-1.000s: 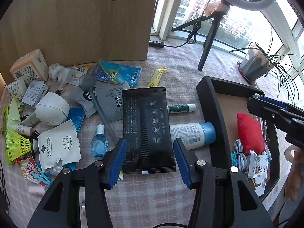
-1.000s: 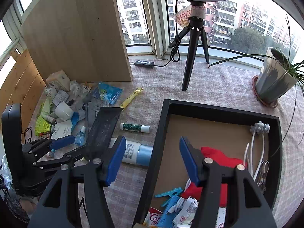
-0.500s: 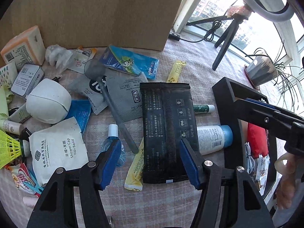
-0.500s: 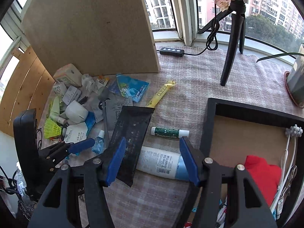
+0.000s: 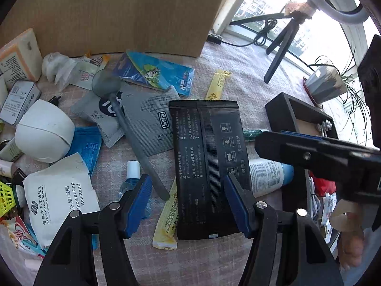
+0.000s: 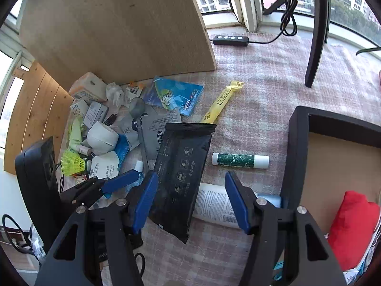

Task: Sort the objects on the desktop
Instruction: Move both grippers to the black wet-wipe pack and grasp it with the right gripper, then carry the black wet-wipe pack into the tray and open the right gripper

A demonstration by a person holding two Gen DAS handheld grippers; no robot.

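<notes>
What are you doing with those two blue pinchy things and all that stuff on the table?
A person is sorting clutter into a black tray. Neither gripper holds anything. The left gripper has just been opening and hangs open over a flat black packet. The right gripper is open too, above a white bottle with a blue cap lying beside the tray. A red pouch is already inside.

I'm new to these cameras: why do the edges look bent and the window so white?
Both views are fisheye, so straight things bow: the wooden board curves in the right wrist view. In the left wrist view the window is blown out by daylight, while the black packet stays dark but readable. Corners are black from the lens circle.
</notes>
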